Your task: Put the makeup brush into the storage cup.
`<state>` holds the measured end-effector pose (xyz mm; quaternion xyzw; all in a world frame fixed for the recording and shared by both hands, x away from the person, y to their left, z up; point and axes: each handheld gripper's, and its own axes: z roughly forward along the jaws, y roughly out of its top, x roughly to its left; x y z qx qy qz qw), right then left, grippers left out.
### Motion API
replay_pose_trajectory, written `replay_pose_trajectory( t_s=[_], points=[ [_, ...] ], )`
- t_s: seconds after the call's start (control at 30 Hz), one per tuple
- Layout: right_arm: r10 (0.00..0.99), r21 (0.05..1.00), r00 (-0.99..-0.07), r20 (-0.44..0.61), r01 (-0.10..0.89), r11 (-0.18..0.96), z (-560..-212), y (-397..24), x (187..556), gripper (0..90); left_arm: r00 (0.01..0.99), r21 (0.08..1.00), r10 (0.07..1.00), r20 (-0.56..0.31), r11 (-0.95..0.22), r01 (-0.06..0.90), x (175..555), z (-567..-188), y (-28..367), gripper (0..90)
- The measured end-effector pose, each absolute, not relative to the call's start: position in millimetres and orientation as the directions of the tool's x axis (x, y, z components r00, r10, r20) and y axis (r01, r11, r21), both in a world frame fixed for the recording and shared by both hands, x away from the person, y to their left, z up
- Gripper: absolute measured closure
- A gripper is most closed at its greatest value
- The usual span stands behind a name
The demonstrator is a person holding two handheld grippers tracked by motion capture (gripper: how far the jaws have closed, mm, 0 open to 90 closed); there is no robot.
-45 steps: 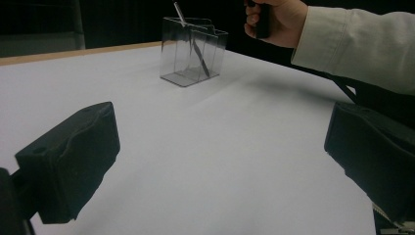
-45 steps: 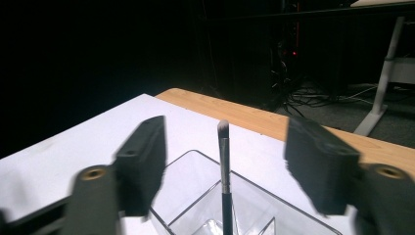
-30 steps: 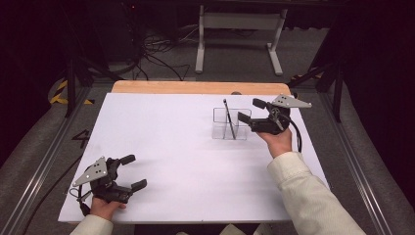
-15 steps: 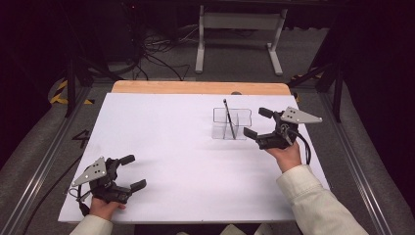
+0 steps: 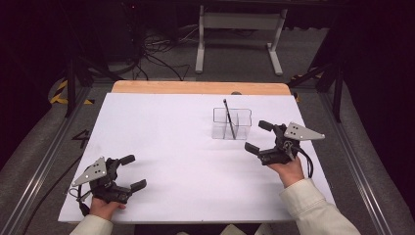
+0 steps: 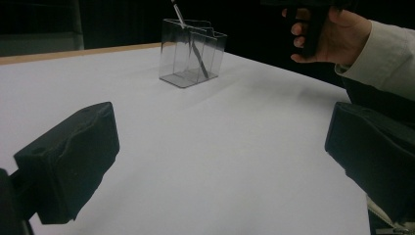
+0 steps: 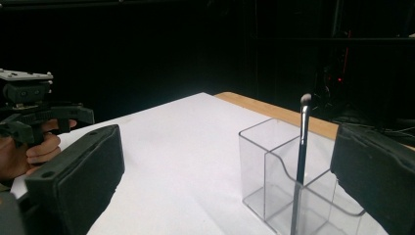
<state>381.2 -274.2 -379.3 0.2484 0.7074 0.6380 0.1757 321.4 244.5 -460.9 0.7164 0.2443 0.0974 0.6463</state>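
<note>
A brush stands tilted in a clear holder toward the bench's far right. Our right gripper hangs just beside the holder, jaws wide apart and empty; our left gripper, also agape and empty, sits near the front left corner. We judge a knock from the right jaws could tip the light holder or slide it away. The holder's clear walls make its compartments hard to separate, and the brush's foot is cut off in the right gripper view.
</note>
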Motion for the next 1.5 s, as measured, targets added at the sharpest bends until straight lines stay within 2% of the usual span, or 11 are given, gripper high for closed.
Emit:
replay_pose_trajectory(
  t_s=[0.4,0.6,0.93,1.5],
  points=[
    [0.555,0.992,-0.828,0.078,0.122,0.043,-404,-273,369,0.0,0.862,0.974,0.475,-0.176,-0.044,0.223,321,-461,245,0.3],
    [0.549,0.995,-0.835,0.049,0.086,0.042,-412,-271,361,0.0,0.863,0.974,0.474,-0.176,-0.044,0.222,321,-461,245,0.3],
    [0.528,0.99,-0.847,0.056,0.115,0.079,-430,-268,355,0.0,0.868,0.975,0.466,-0.172,-0.046,0.218,321,-461,245,0.3],
    [0.495,0.988,-0.866,0.075,0.131,0.079,-445,-268,347,0.0,0.876,0.975,0.45,-0.171,-0.051,0.217,321,-461,244,0.2]
  ],
)
